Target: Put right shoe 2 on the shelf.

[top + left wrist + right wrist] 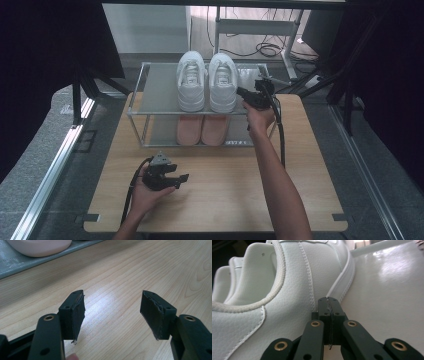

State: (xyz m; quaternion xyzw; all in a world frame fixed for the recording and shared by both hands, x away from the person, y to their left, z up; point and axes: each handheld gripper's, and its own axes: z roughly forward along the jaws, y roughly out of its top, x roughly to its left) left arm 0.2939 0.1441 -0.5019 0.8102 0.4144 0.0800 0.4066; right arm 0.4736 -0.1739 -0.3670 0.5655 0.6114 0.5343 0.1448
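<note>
Right tongs clenched with nothing between the jaws, tips touching or just beside the outer side of the right-hand white sneaker near its sole, as seen in the right gripper view. That sneaker upright on the top shelf of the wire shoe rack at the far edge of the worktop, just beside its twin white sneaker, with a pink pair on the lower shelf beneath. Left tongs released and empty, jaws wide apart, low over bare wood near the near edge of the worktop, well apart from the rack.
</note>
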